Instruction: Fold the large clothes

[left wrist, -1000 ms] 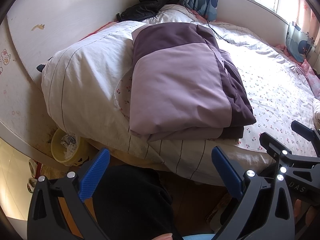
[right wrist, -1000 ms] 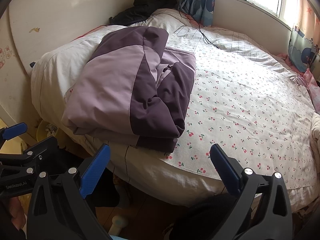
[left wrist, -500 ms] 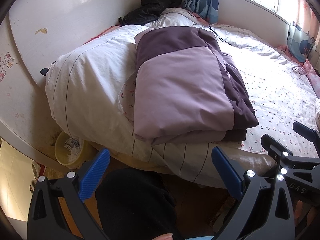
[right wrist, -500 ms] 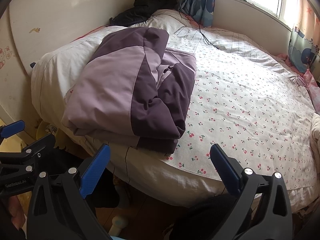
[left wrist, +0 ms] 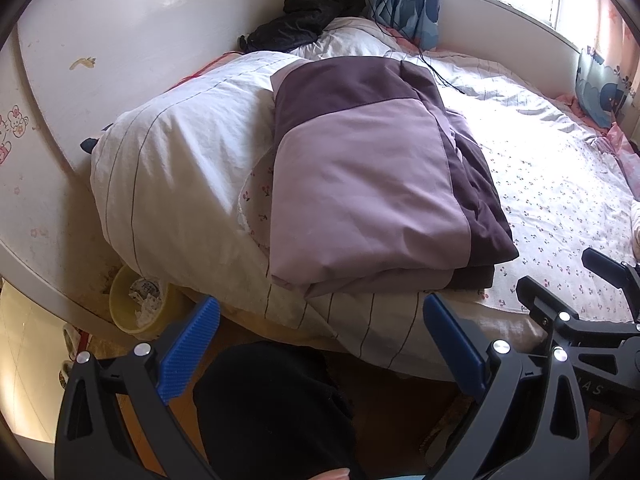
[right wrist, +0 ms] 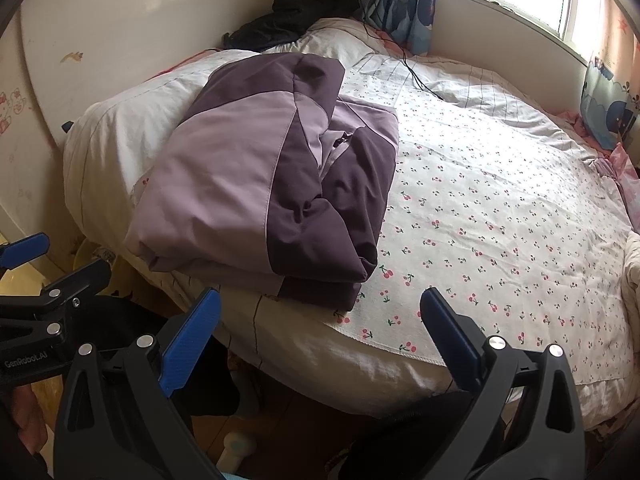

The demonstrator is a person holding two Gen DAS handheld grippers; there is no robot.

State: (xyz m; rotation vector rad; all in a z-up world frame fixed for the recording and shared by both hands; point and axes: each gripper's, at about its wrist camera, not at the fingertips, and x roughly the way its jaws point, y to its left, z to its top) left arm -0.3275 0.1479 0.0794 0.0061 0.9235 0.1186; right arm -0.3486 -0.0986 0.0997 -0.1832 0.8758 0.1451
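A purple jacket, light lilac with dark plum panels, lies folded in a thick stack near the front edge of the bed; it also shows in the right wrist view. My left gripper is open and empty, held off the bed's edge just in front of the jacket. My right gripper is open and empty, in front of the jacket's right corner. Each gripper shows at the side of the other's view.
The bed has a cherry-print sheet and a white striped quilt on the left. A black garment lies at the far corner by the curtain. A yellow bin stands on the floor by the wall.
Both grippers have drawn back slightly from the bed and stayed open. The jacket has not moved.
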